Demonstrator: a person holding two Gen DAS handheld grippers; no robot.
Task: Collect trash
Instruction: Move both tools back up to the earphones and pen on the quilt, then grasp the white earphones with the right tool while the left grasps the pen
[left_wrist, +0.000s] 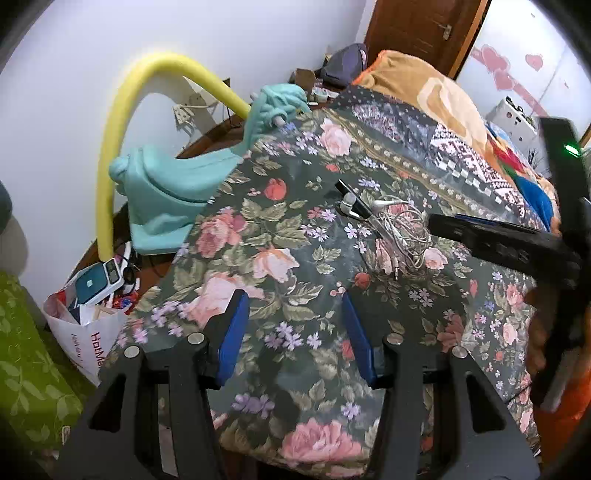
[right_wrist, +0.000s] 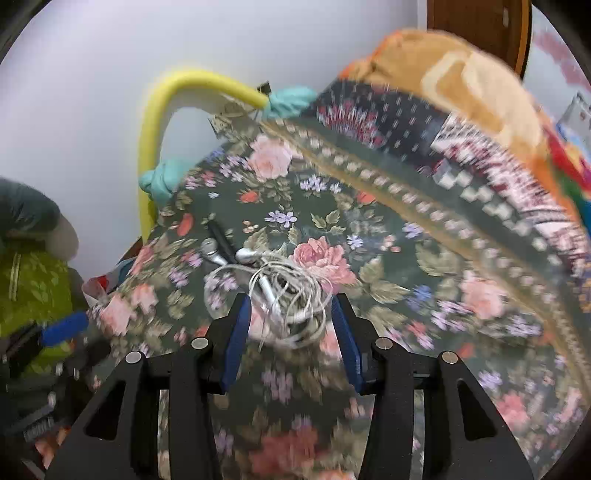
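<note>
My right gripper (right_wrist: 291, 306) wide open, straddling earphones (right_wrist: 280, 291): light, floppy, snaggy; pinch tangle's middle. Left gripper (left_wrist: 295, 310) open, empty.

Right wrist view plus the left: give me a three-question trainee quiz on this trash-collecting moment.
1. True or false: the right gripper has shut on the tangled white earphone cable.
2. What lies on the dark floral bedspread beside the cable's earbuds? A) slim black stick-shaped object B) spoon C) bottle
3. Which gripper is nearer the cable?

Key: 1 false, its jaws are open either side of the tangle. 2 A. 3 right; the left gripper is open over bare bedspread.
</note>
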